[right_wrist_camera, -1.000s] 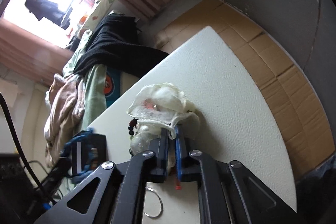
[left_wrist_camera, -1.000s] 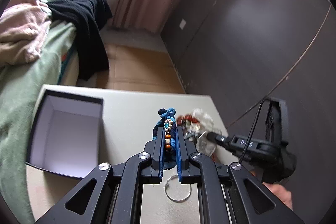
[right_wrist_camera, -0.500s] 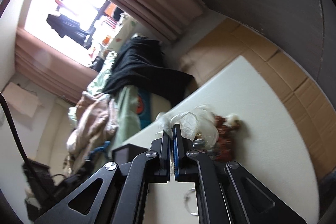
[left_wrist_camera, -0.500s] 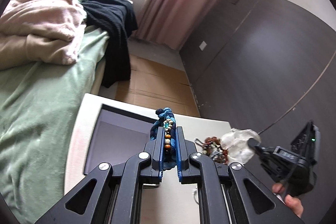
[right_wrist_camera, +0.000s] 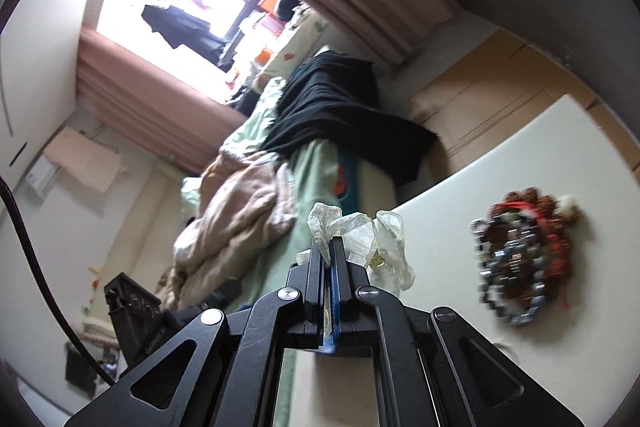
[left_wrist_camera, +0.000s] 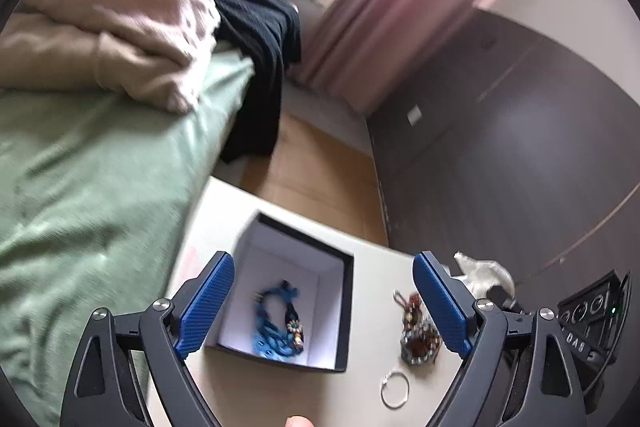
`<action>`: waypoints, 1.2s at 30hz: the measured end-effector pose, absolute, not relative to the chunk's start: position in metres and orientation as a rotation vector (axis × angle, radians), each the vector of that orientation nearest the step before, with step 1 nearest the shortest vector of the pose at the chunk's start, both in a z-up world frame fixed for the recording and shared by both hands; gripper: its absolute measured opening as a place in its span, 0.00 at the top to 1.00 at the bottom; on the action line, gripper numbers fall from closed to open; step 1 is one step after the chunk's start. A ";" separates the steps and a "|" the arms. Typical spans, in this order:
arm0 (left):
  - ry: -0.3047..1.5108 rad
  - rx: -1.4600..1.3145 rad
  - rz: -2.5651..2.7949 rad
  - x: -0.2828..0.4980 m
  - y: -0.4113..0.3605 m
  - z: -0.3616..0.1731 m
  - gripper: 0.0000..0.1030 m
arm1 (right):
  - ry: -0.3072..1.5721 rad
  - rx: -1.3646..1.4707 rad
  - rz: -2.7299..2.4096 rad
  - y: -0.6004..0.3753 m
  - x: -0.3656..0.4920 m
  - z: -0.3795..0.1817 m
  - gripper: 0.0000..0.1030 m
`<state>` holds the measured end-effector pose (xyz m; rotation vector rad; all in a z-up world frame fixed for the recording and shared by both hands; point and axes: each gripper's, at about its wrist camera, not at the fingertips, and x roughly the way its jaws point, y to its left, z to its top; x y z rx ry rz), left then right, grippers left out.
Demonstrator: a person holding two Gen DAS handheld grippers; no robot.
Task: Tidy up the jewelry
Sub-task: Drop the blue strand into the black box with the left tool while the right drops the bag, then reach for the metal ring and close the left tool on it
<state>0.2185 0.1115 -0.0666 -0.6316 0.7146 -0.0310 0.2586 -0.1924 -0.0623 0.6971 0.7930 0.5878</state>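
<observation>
My left gripper (left_wrist_camera: 320,287) is open wide above a black box with a white inside (left_wrist_camera: 340,267). A blue beaded bracelet (left_wrist_camera: 280,327) lies in the box. A pile of red and silver bead jewelry (left_wrist_camera: 418,331) and a silver ring (left_wrist_camera: 395,389) lie on the white table (left_wrist_camera: 360,399) right of the box. My right gripper (right_wrist_camera: 329,247) is shut on a crumpled clear plastic bag (right_wrist_camera: 360,231), held above the table. The jewelry pile (right_wrist_camera: 520,259) lies to its right in the right wrist view. The bag (left_wrist_camera: 484,271) also shows in the left wrist view.
A bed with a green sheet (left_wrist_camera: 80,187), a pink blanket (left_wrist_camera: 112,27) and a black garment (left_wrist_camera: 260,67) stands left of the table. A dark wardrobe (left_wrist_camera: 520,147) stands on the right. Wooden floor (left_wrist_camera: 312,171) lies beyond the table.
My left gripper has opened and the blue bracelet has dropped into the box. My right gripper has lifted the plastic bag off the jewelry pile, which now lies bare on the table.
</observation>
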 end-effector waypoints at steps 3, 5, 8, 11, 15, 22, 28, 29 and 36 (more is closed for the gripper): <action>0.681 -0.628 0.013 0.212 0.120 -0.061 0.12 | 0.806 0.719 0.651 -0.178 0.261 -0.064 0.96; 0.678 -0.626 0.038 0.211 0.125 -0.061 0.12 | 0.819 0.730 0.688 -0.167 0.263 -0.068 0.96; 0.673 -0.637 0.063 0.210 0.132 -0.063 0.12 | 0.846 0.749 0.783 -0.142 0.269 -0.071 0.96; 0.669 -0.640 0.075 0.208 0.134 -0.062 0.12 | 0.911 0.720 0.832 -0.116 0.276 -0.078 0.67; 0.666 -0.626 0.071 0.206 0.127 -0.060 0.12 | 0.952 0.713 0.741 -0.122 0.279 -0.094 0.19; 0.692 -0.556 0.010 0.211 0.094 -0.059 0.12 | 0.914 0.662 0.567 -0.178 0.268 -0.079 0.19; 0.737 -0.477 -0.052 0.215 0.058 -0.062 0.22 | 0.932 0.654 0.424 -0.230 0.261 -0.078 0.19; 0.745 -0.464 -0.061 0.215 0.052 -0.063 0.24 | 0.939 0.649 0.400 -0.237 0.260 -0.079 0.19; 0.829 -0.350 -0.150 0.217 0.008 -0.074 0.41 | 0.991 0.657 0.295 -0.279 0.253 -0.093 0.19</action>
